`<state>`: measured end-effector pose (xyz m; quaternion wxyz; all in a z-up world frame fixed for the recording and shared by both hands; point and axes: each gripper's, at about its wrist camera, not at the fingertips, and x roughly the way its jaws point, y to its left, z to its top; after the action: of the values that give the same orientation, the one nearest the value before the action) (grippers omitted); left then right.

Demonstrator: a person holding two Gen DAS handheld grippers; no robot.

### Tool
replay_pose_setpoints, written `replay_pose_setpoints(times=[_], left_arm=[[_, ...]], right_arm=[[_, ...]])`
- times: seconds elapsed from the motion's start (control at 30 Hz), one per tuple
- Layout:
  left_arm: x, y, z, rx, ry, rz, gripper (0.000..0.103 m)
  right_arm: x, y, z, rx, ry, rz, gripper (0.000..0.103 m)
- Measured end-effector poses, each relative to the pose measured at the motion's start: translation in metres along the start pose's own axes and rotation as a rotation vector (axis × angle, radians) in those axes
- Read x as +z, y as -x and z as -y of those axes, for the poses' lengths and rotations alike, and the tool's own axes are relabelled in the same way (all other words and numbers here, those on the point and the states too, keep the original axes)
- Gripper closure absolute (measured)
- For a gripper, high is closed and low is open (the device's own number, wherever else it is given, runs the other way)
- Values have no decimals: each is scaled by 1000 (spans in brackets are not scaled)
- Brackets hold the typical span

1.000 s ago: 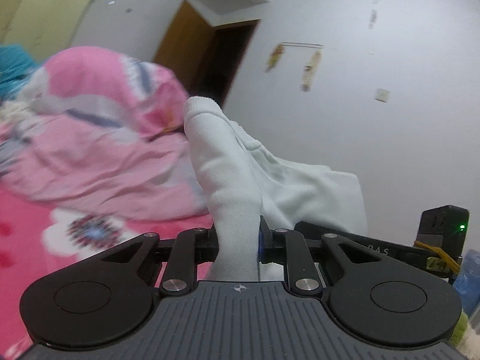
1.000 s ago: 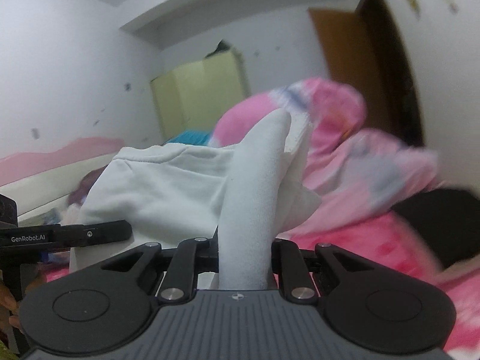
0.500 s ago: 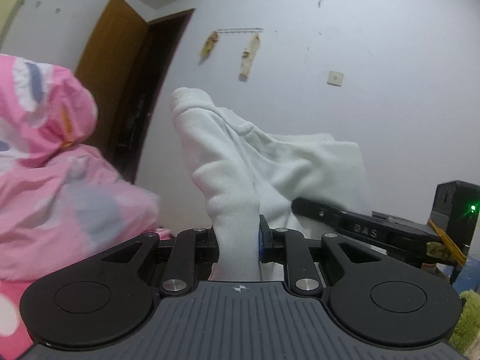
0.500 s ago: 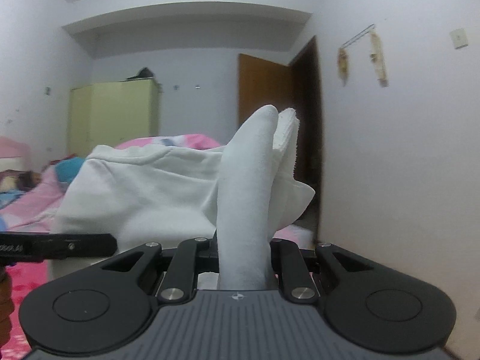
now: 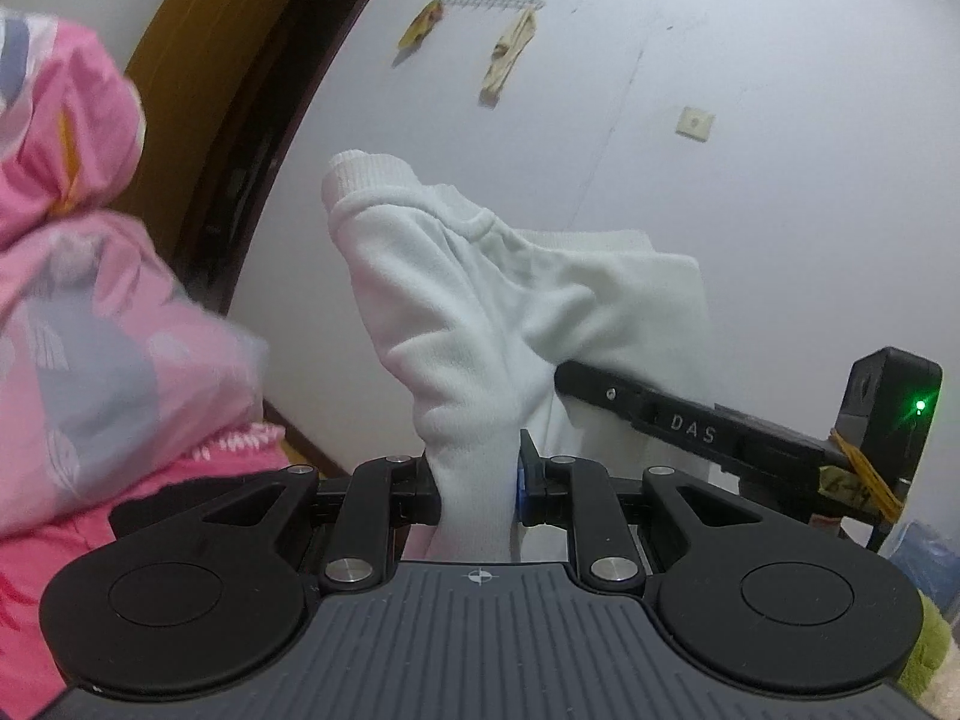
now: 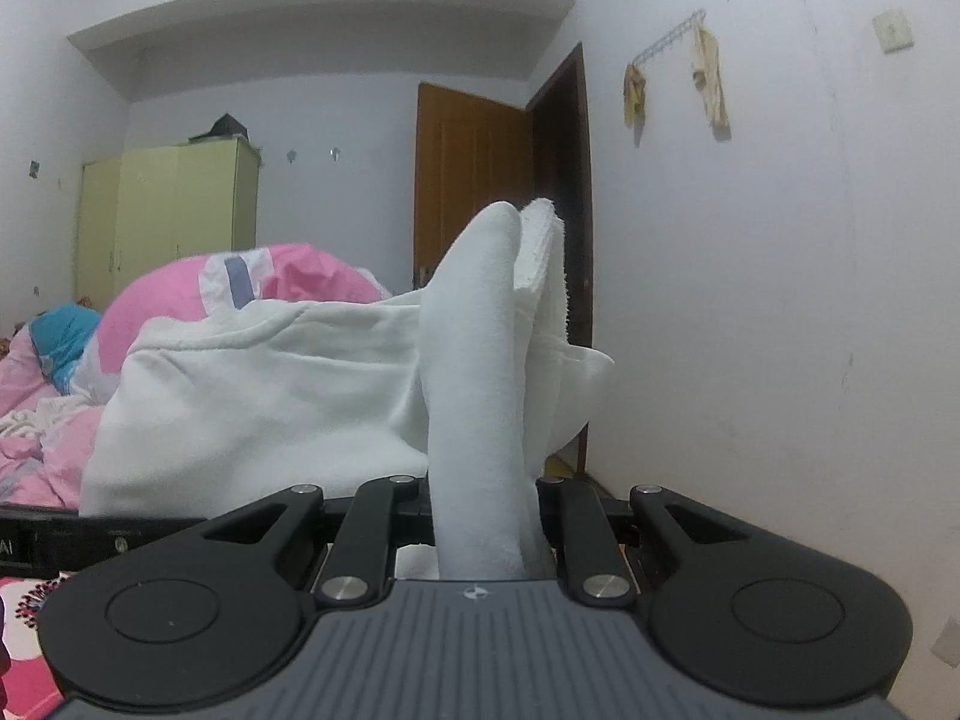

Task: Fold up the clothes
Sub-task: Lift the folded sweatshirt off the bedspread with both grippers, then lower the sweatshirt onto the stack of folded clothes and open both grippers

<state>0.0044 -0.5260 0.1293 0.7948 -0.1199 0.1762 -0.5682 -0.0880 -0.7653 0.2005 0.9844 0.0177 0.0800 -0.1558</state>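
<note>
White fleecy garment point(image 5: 480, 312), bunched, ribbed cuff upright, pinched both ends

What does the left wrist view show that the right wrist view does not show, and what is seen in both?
Only the left wrist view shows the right gripper from the side, with a green light on it, reaching into the white garment.

Only the right wrist view shows the green wardrobe and the ceiling ledge.

Both show the white garment clamped in the jaws of that view's own gripper (the left gripper in its view), the brown door, the pink quilt and the wall hook rail.
</note>
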Motion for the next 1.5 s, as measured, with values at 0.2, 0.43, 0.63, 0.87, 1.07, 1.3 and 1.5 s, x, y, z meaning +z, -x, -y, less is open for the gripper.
replay_pose_setpoints(times=[0.2, 0.43, 0.63, 0.87, 1.07, 1.3, 1.5], left_arm=[[-7, -17, -28, 26, 20, -24, 85], [-7, -38, -65, 82, 65, -69, 85], [-16, -51, -106, 135, 137, -98, 84], [-34, -72, -166, 148, 353, -214, 75], [-40, -64, -200, 136, 574, -241, 45], [-25, -37, -192, 267, 521, -92, 21], [-15, -53, -163, 320, 235, -80, 21]], right_arm=[[-18, -36, -2, 29, -6, -54, 86], [-39, -90, -9, 71, -2, -169, 85], [-60, -141, -20, 106, 14, -271, 85], [-93, -197, -23, 58, -18, -441, 60], [-92, -179, 3, -49, -156, -352, 19], [-81, -127, 36, -26, -350, -181, 45], [-84, -152, 21, 94, -370, -317, 69]])
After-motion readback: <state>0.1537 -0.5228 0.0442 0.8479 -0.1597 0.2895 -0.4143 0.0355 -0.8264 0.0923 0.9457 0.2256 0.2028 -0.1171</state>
